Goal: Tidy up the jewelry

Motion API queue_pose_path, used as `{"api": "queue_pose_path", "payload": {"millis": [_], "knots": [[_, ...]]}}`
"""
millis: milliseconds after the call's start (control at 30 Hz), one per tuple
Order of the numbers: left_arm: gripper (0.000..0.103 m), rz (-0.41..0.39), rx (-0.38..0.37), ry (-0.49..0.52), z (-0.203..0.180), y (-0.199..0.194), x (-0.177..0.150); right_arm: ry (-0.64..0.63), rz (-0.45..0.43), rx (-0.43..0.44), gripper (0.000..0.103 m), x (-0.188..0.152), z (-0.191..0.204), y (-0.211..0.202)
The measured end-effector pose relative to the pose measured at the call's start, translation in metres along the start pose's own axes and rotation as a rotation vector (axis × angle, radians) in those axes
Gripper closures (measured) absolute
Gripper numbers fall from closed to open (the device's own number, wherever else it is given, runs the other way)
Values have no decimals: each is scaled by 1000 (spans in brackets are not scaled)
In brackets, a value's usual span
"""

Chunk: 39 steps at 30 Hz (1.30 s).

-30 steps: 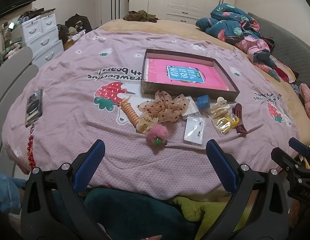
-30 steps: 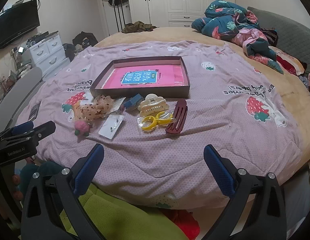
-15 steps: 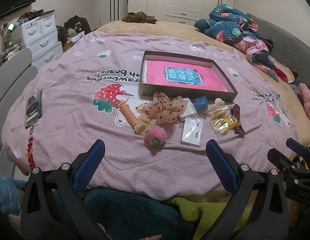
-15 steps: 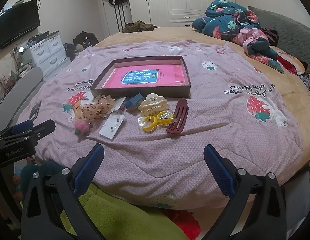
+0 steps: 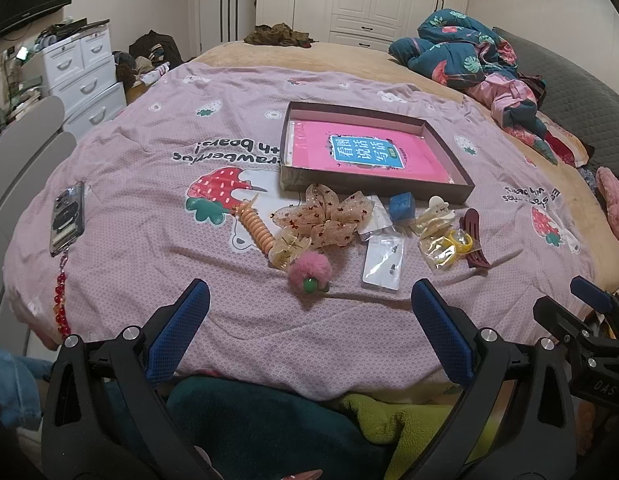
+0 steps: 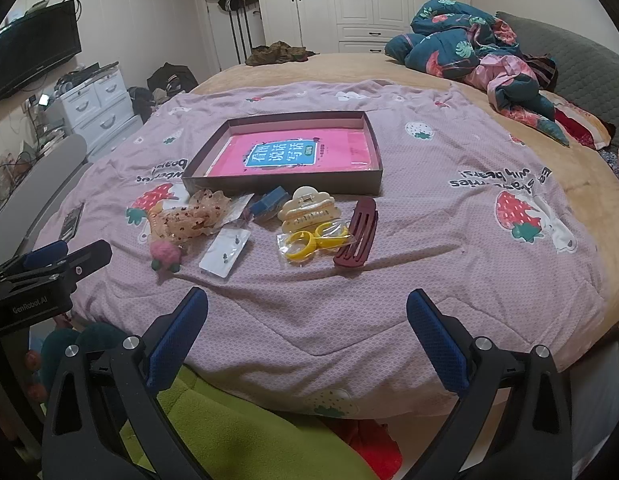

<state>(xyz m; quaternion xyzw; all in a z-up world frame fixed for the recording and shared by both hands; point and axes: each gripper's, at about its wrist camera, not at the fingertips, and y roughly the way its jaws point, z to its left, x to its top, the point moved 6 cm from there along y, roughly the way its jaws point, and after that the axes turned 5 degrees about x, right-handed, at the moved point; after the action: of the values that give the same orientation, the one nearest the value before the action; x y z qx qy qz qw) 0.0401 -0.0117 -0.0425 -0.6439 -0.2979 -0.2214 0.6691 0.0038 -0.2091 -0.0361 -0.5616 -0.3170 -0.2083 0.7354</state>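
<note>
We've got both claws hanging back at the near edge of the bed. The left gripper (image 5: 309,308) is spread wide with nothing between its blue pads, and the right gripper (image 6: 307,312) is the same, wide and empty.

The jewelry lies in a row ahead of us, just this side of the box (image 5: 449,192), which holds only a pink booklet (image 5: 365,152). Dead ahead of the left claw sits the pompom (image 5: 309,268), closest of anything, with the card of earrings (image 5: 383,260) a touch to its right. The coil tie (image 5: 255,228) runs diagonally, up-left to down-right, touching the small amber clip (image 5: 287,248).

From the right view, the dark red clip (image 6: 357,234) lies nearly along our line of sight, its long axis pointing toward the box, so that claw looks better placed for it and the bagged yellow rings (image 6: 313,240).

The bow (image 5: 329,216) covers part of a clear packet; what's inside we can't tell. The blue cube (image 5: 401,206) and cream clip (image 6: 307,210) sit nearest the box wall.
</note>
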Motion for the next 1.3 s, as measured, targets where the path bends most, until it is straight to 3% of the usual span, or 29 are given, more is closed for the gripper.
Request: {"api": "queue_pose_path", "payload": {"millis": [500,800,1100,1300], "knots": [[9,21,-5,4,-1,4,1,-2,-3,2,4,2,1,2],[9,35,-9,-5,4,24,28,-28,6,43,4,32,0,17],[9,73,-3,-4,23,59,57,-45,71,107,4,67,-4,53],[9,95,-50,45,25,84,68,-60,127,99,4,76,-15,95]]}}
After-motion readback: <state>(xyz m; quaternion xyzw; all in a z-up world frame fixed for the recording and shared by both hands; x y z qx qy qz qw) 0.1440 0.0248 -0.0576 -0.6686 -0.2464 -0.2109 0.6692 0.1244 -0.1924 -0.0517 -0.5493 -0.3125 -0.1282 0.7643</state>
